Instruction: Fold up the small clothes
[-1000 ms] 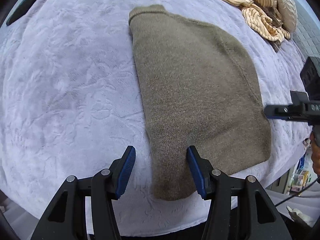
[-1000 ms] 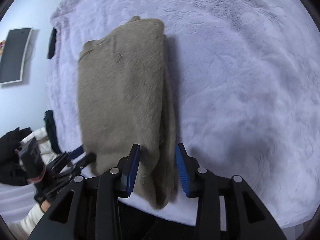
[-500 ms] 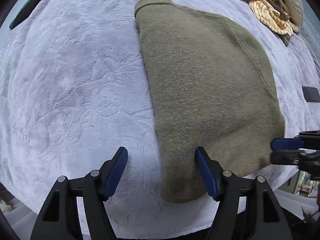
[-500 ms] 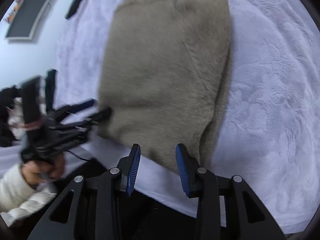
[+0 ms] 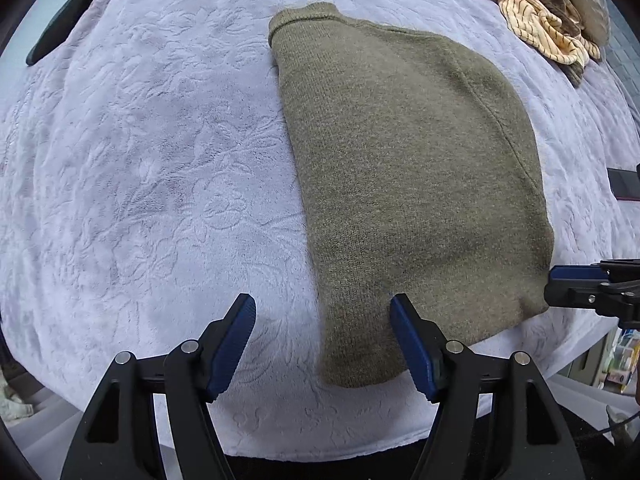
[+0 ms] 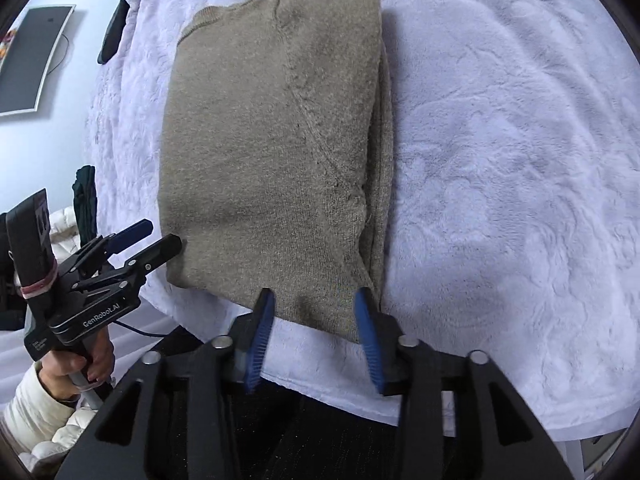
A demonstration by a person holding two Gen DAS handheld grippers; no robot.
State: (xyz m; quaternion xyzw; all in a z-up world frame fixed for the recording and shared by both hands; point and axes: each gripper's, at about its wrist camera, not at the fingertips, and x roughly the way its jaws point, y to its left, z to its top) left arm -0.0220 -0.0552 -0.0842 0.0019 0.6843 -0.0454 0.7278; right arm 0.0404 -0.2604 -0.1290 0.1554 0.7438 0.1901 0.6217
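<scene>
An olive-green knit sweater (image 5: 408,168) lies folded lengthwise on a pale lilac plush blanket (image 5: 140,168), collar at the far end. It also shows in the right wrist view (image 6: 272,152). My left gripper (image 5: 322,344) is open and empty, just above the sweater's near left corner. My right gripper (image 6: 314,332) is open and empty at the sweater's near right corner, over the hem. Each gripper shows in the other's view, the right gripper (image 5: 560,284) at the sweater's edge, the left gripper (image 6: 152,240) beside the hem.
A heap of yellow striped clothes (image 5: 532,4) lies at the far right of the bed. A dark remote (image 6: 114,32) lies near the far left edge. A monitor (image 6: 28,60) hangs on the wall. The bed edge (image 6: 360,400) is right below my right gripper.
Both grippers have drawn in toward the sweater's near hem. The left jaws have opened wider. The right gripper has swung round to the hem's right corner.
</scene>
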